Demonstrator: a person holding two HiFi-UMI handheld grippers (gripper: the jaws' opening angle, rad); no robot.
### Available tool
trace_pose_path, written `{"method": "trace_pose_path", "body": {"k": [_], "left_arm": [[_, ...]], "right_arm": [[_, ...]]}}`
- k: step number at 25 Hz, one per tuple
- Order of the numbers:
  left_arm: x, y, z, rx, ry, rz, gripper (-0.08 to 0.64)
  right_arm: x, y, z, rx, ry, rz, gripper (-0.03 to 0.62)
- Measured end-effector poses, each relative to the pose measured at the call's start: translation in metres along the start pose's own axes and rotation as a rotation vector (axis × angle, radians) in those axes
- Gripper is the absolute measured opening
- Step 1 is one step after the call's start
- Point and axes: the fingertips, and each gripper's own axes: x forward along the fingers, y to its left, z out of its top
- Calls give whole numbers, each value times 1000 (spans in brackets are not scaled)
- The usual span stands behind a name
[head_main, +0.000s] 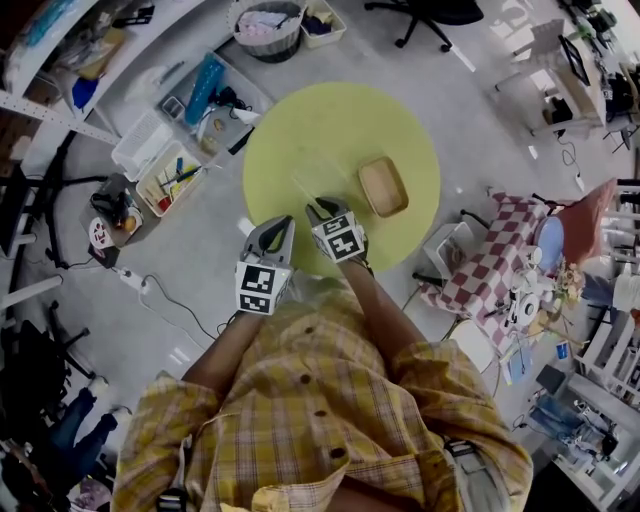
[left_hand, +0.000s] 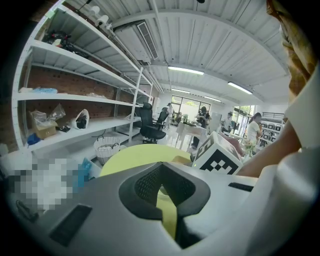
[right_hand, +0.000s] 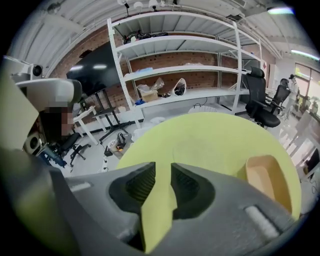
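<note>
left gripper jaws closed, empty, right gripper jaws slightly apart, empty; the tray on the bench looks light and stiff, best pinched by its rim.

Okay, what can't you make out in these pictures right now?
Head view: the clear thing on the yellow table is too faint to name.
Left gripper view: the tan tray is mostly hidden behind the right gripper.
Head view: the floor bins' contents are too small.
Left gripper view: far people, too small.

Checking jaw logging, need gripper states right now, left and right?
Left gripper: closed, tips together, holding nothing.
Right gripper: open, narrow gap, empty.
</note>
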Motion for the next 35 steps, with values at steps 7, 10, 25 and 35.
{"method": "trace_pose_path", "body": {"k": [7, 10, 25, 35], "left_arm": [[3, 4, -3, -3, 12, 4, 5], [6, 6, -5, -3, 16, 5, 5], [18, 4, -8, -14, 41, -3, 5], [20, 7, -10, -10, 52, 7, 5]], "right_arm": [[17, -4, -17, -12, 79, 10, 86], [24, -7, -23, -25, 101, 10, 86], [40, -17, -35, -65, 178, 31, 84], [49, -22, -40, -61, 217, 24, 84]]}}
